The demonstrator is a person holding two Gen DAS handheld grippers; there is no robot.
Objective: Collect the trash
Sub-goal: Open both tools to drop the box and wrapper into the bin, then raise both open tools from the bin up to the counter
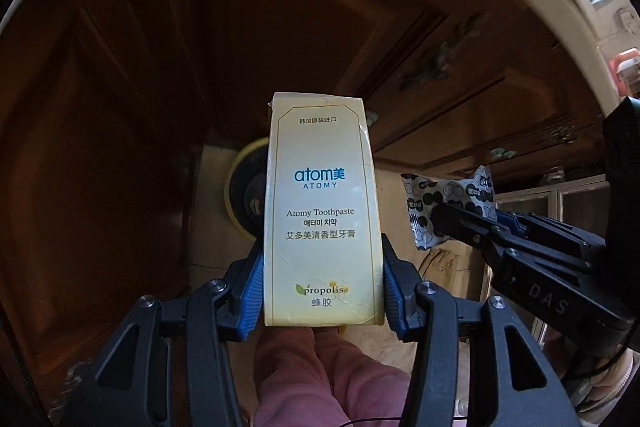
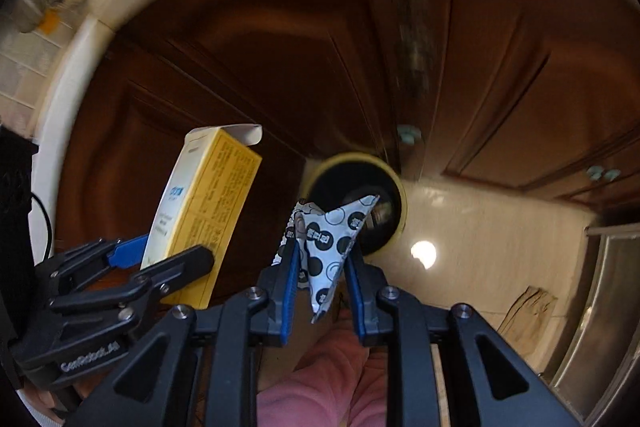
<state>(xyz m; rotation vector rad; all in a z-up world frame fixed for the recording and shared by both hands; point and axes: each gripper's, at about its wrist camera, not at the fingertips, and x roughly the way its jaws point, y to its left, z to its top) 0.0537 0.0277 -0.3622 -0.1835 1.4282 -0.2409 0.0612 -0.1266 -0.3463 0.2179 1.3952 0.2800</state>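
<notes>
Below, the yellow-rimmed bin (image 2: 358,203) sat straight under your right gripper (image 2: 322,281), pinching the dotted wrapper (image 2: 328,243); your left gripper (image 1: 324,283) clamped the upright toothpaste box (image 1: 320,211) just beside.

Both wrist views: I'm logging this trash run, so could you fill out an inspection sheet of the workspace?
Surface: pale tile floor, bright light spot.
Job's things: toothpaste box; dotted wrapper; yellow-rimmed bin on the floor below.
Clutter: brown paper scrap on floor.
Grippers: left gripper jaws clamp the box; right gripper jaws pinch the wrapper.
Cables: thin black cable at the left edge.
Surroundings: dark wooden cabinets, person's pink clothing.
</notes>
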